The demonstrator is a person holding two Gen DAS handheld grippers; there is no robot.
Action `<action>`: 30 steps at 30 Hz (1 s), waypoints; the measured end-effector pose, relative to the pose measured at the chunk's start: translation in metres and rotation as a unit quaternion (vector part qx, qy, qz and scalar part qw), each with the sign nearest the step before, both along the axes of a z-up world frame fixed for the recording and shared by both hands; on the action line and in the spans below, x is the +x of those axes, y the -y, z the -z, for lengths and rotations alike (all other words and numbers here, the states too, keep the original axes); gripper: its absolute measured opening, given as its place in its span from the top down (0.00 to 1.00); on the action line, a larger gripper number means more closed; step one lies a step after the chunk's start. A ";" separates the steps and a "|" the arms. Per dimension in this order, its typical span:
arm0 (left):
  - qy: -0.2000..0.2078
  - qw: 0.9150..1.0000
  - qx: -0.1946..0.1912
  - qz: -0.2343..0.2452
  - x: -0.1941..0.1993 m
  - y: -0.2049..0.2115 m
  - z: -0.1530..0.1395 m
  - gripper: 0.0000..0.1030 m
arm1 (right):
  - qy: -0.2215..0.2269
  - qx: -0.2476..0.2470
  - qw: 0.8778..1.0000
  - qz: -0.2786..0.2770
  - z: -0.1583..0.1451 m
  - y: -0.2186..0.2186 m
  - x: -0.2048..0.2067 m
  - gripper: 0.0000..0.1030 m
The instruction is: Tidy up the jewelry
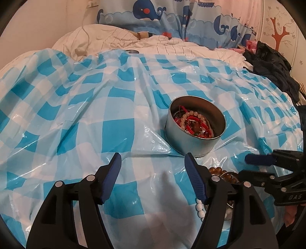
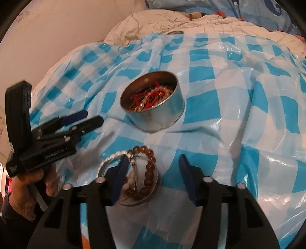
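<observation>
A round metal tin (image 1: 183, 139) (image 2: 158, 120) stands on the blue-checked plastic sheet, holding red cords and pale bead bracelets. Nearer, a brown bead bracelet (image 2: 150, 168) (image 1: 216, 170) and a white bead bracelet (image 2: 114, 155) (image 1: 199, 207) lie in a shallow round dish (image 2: 137, 202). My right gripper (image 2: 153, 166) (image 1: 244, 166) is open over that dish. Its left finger is among the bracelets and the brown one lies loose between the jaws. My left gripper (image 1: 153, 164) (image 2: 91, 117) is open and empty, left of the dish and in front of the tin.
The checked sheet (image 1: 76, 115) covers a soft, wrinkled bed. Behind it lie a white quilt (image 1: 107, 36) and a whale-print pillow (image 1: 153, 13). Dark clothes (image 1: 273, 65) are piled at the right. A hand (image 2: 28, 182) holds the left gripper.
</observation>
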State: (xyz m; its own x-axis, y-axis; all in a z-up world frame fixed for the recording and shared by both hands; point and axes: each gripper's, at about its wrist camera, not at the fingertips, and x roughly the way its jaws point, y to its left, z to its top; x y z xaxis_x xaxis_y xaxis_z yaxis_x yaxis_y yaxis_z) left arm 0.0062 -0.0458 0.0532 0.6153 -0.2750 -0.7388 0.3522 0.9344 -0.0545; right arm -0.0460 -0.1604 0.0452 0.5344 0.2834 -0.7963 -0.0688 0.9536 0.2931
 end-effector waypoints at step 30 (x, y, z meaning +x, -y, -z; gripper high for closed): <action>-0.021 0.986 0.030 0.160 -0.051 0.044 0.014 0.33 | 0.022 -0.061 0.998 0.007 0.011 -0.003 -0.012 0.98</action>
